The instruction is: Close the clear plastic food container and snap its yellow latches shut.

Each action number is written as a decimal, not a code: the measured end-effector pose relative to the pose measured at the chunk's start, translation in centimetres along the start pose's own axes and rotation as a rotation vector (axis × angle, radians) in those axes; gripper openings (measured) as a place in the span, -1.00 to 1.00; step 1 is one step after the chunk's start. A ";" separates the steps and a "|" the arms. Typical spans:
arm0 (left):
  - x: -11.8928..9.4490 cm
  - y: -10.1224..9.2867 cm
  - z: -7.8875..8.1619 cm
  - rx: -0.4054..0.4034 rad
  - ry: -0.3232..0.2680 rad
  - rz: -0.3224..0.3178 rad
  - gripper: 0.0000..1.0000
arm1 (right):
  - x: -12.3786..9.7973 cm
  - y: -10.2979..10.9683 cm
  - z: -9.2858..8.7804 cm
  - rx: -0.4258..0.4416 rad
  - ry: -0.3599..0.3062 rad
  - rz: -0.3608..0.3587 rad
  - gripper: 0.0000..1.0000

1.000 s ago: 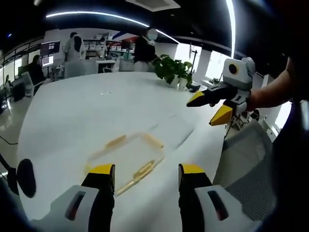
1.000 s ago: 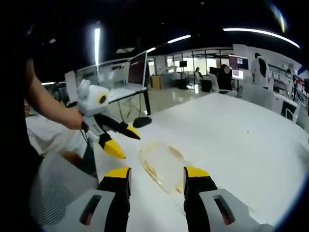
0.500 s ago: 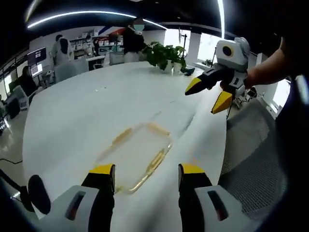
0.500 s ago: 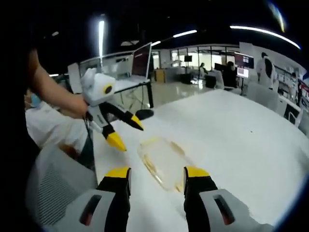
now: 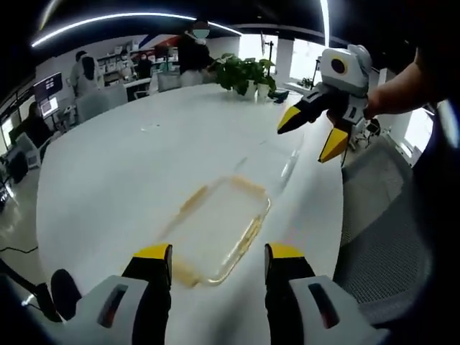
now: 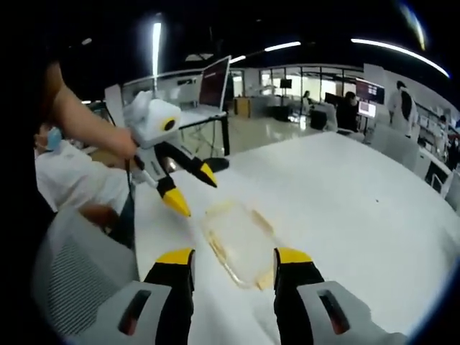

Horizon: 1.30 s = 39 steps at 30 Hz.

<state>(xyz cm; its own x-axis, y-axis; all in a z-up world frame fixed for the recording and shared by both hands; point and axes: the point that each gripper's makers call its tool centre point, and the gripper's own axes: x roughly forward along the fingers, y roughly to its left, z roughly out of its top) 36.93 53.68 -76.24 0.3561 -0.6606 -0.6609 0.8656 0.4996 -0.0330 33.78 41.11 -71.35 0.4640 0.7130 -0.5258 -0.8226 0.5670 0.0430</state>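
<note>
Claws, left [image 5: 213, 260] and right [image 6: 233, 264], gape empty above the clear rectangular plastic container [image 5: 215, 226] with yellow latches on the white worktop [image 5: 129, 172], nearer than before.

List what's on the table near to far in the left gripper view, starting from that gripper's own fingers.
left gripper fingers → clear food container with yellow latches → clear lid lying flat beyond it → right gripper hovering open above the table's edge → potted plant at the far edge.
</note>
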 end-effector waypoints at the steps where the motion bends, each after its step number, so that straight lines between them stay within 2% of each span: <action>1: 0.0 0.2 0.0 0.002 0.003 -0.001 0.02 | 0.1 -0.1 0.0 0.003 0.002 0.001 -0.10; 13: 0.2 0.8 -0.8 0.057 0.081 -0.060 0.02 | 0.9 -0.5 -0.2 -0.026 0.044 0.021 -0.09; 17: 0.5 1.0 -1.5 0.104 0.129 -0.081 0.02 | 1.2 -0.8 -0.3 -0.045 0.063 0.028 -0.09; 23: 0.9 0.9 -1.9 0.128 0.165 -0.114 0.02 | 1.7 -1.2 -1.3 -0.079 0.116 0.051 -0.09; 24: 0.9 1.0 -1.9 0.134 0.169 -0.115 0.02 | 1.8 -1.2 -1.7 -0.124 0.137 0.054 -0.09; 29: 1.2 1.5 -2.2 0.156 0.189 -0.124 0.02 | 2.4 -1.1 -2.2 -0.142 0.165 0.077 -0.09; 39: 1.9 2.4 -3.0 0.204 0.256 -0.142 0.01 | 3.1 -2.3 -2.4 -0.146 0.188 0.079 -0.10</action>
<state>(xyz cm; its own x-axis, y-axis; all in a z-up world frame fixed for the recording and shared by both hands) 38.62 55.36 -79.83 0.1500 -0.5401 -0.8281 0.9618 0.2736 -0.0043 36.30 41.06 -75.14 0.3382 0.6555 -0.6752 -0.8990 0.4373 -0.0258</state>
